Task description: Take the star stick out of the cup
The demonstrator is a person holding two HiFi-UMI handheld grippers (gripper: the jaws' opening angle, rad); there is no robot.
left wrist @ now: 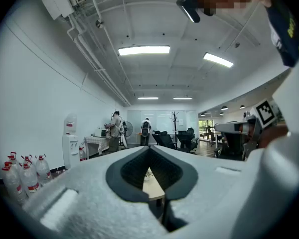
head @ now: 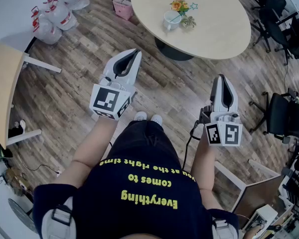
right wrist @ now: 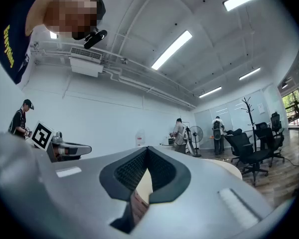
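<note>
Standing on the table (head: 224, 31), the cup (head: 170, 22) holds the star stick (head: 193, 6).

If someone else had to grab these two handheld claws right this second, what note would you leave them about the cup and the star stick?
Left gripper: shut, empty, held in the air short of the table.
Right gripper: shut, empty, in the air nearer the person.
Things: the white cup stands on the round table, with the star stick leaning out of it.
Done: nothing yet; neither gripper touches cup or stick.
Left: step up to the table, open a gripper, grip the stick, lift it out.
</note>
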